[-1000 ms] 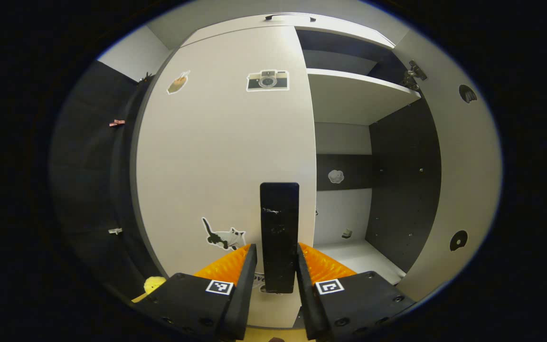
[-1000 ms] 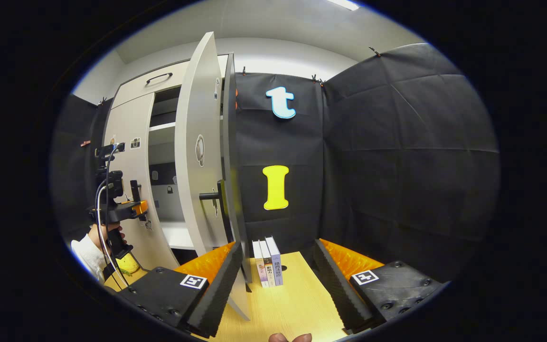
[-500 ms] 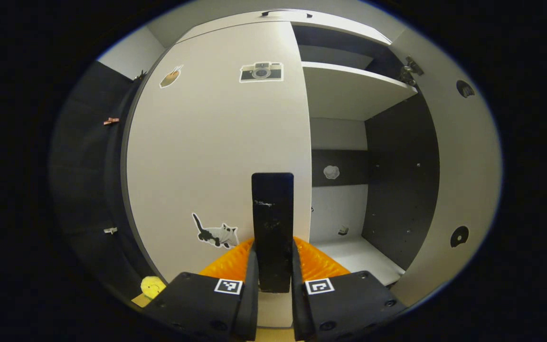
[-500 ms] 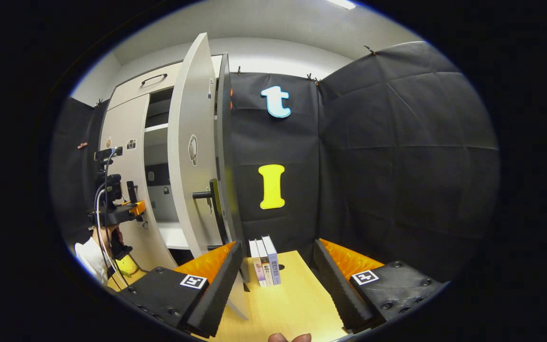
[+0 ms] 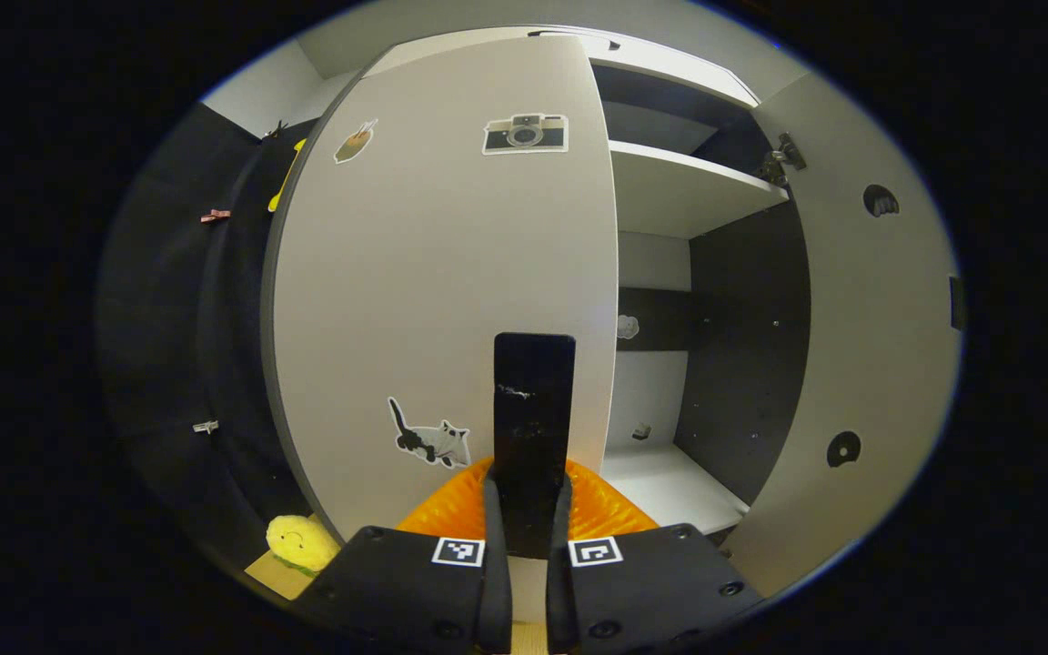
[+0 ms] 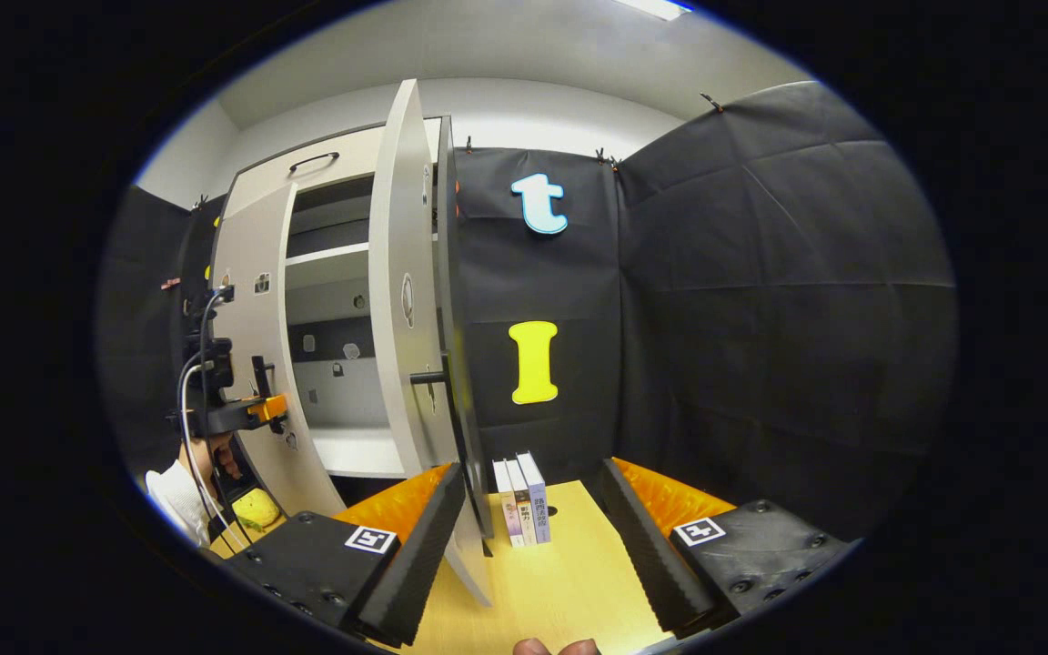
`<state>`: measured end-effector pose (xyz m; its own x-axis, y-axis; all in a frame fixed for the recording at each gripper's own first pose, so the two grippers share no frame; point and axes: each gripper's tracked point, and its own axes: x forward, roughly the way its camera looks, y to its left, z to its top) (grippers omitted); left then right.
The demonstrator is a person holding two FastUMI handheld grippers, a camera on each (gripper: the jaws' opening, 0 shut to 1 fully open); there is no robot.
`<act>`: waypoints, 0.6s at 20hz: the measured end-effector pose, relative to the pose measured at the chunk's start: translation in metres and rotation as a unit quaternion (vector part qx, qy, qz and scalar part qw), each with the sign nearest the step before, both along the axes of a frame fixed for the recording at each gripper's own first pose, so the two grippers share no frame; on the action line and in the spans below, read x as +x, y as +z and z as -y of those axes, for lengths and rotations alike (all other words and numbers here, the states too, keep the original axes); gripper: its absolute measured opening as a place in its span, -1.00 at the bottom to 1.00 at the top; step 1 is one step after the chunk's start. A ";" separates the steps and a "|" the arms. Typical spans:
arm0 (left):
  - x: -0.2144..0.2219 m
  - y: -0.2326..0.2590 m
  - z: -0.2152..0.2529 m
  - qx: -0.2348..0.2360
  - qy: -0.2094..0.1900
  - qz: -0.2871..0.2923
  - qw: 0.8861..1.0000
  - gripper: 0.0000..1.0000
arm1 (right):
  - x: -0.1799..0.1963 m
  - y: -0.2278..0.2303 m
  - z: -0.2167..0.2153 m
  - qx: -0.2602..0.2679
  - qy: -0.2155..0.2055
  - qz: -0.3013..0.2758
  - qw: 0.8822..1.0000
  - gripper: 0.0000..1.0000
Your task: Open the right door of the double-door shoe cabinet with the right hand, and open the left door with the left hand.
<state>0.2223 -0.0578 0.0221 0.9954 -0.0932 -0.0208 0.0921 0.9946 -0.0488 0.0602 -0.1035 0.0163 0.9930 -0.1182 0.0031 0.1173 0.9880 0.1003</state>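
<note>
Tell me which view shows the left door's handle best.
The left gripper view: the black handle stands upright, close and centred, on the left door, with the left hand-held gripper clamped on its lower end. The right gripper view shows the handle small, far off, from the side.

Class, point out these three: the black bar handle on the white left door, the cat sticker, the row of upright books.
black bar handle [image 5: 533, 400], left gripper view, upper face.
cat sticker [image 5: 433, 440], left gripper view, body.
row of upright books [image 6: 524, 500], right gripper view, middle spine.
</note>
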 end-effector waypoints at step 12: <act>-0.088 -0.009 -0.066 -0.007 -0.014 -0.001 1.000 -0.63 | -0.006 0.001 -0.044 0.001 0.041 0.011 0.999 0.89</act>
